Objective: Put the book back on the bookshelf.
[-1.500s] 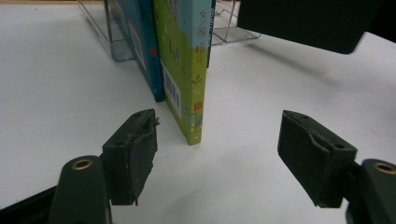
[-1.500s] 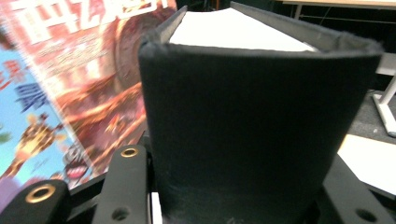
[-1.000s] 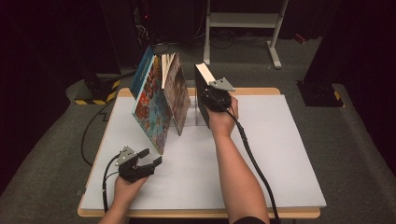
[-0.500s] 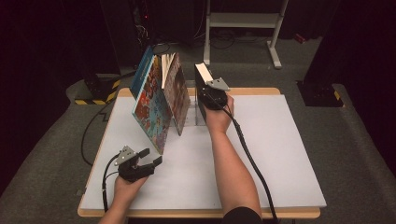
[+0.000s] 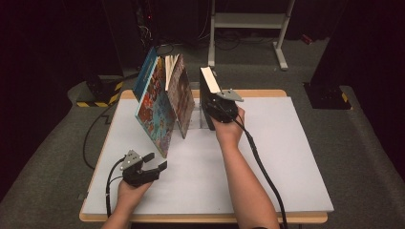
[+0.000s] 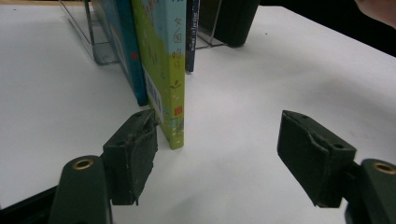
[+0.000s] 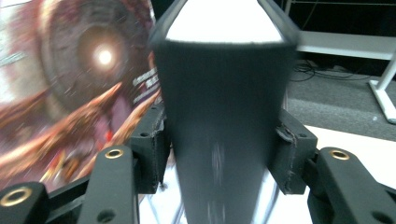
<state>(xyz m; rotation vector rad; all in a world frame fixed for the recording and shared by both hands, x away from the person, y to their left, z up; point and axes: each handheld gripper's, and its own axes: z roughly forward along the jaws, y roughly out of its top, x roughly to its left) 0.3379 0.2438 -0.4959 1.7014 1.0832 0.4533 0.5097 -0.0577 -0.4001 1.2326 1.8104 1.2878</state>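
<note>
Right gripper (image 5: 213, 106), arm stretched forward, has the upright black book (image 5: 208, 93) between its jaws, which have just been opening; pads sit at its covers at the far centre of the table (image 5: 286, 162). Left gripper (image 5: 154, 165) rests near left, open and empty. Three colourful books (image 5: 162, 102) lean left of the black one

The white rectangular worktop (image 5: 286, 157) with a pale wooden edge stood on grey carpet floor (image 5: 363, 143). On it, toward the far side, a clear plastic book rack (image 6: 95, 42) held leaning colourful picture books (image 5: 160, 107) and an upright black hardcover book (image 5: 207, 98)
</note>
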